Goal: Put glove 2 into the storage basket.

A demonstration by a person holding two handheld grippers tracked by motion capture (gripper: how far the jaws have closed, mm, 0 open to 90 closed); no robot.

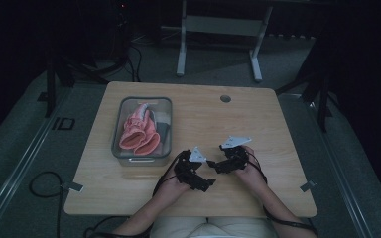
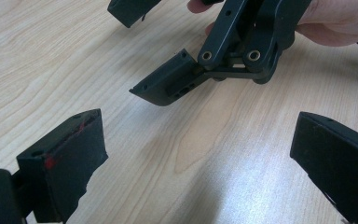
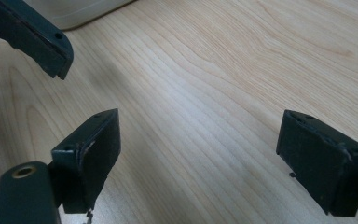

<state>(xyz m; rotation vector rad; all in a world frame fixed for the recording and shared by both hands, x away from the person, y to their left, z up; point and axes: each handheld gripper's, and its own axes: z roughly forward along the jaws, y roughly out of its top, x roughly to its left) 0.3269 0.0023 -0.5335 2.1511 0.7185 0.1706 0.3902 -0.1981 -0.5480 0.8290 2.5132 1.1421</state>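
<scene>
Far left of the wooden surface (image 1: 258, 124): clear plastic bin (image 1: 120, 112), long side running away from the person, near the left edge. Inside it, pink cloth (image 1: 139, 131) bunched in folds, with a pale strip at its far end and a grey piece tucked against the right wall; kind of garment not readable at this light. Bin resting flat, well apart from both tools. Right of the bin and nearer the person: left tongs (image 1: 204, 184), held in the left hand (image 1: 171, 186), grey three-cornered plate on top, pointed toward the right. Jaws spread wide with nothing between them; confirmed in the left gripper view, left tongs (image 2: 196, 158) showing bare wood grain in the gap, red smear on the inner edge of one pad. Just beside, further right: right tongs (image 1: 213, 165), held in the right hand (image 1: 250, 168), also plate-topped, pointed back toward the left, the two tools nose to nose near the front middle of the surface. Tips close together but not seen touching. Jaws likewise spread and holding nothing; in the right gripper view, right tongs (image 3: 198, 154) over bare wood, a corner of the bin at top left. Cables trailing from both tools back along the forearms. Farther back on the surface, right of centre: round cable hole (image 1: 225, 98). Beyond the far edge, on the floor: white legs of a stand (image 1: 218, 44). Room dim throughout.
</scene>
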